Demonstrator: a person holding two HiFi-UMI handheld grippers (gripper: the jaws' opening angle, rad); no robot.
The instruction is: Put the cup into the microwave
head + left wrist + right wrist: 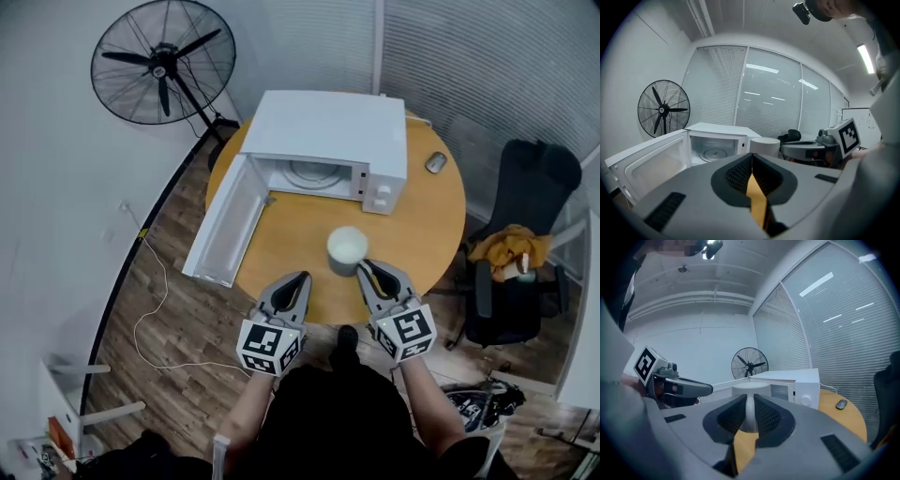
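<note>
A white cup [347, 246] stands near the front edge of the round wooden table [427, 220], in front of the white microwave [328, 127]. The microwave's door [225, 225] hangs wide open to the left, and the glass turntable [314, 173] shows inside. My right gripper [366, 266] is just right of and behind the cup. In the right gripper view its jaws [750, 401] stand a narrow slit apart, and the cup [750, 388] shows beyond them, not between them. My left gripper [302, 277] [751, 157] is shut and empty, left of the cup [765, 144].
A small dark remote or mouse [436, 161] lies on the table, right of the microwave. A black standing fan [162, 61] is at the back left, and a white cable [150, 300] lies on the floor. A black chair [525, 178] with a yellow cloth [506, 246] stands at the right.
</note>
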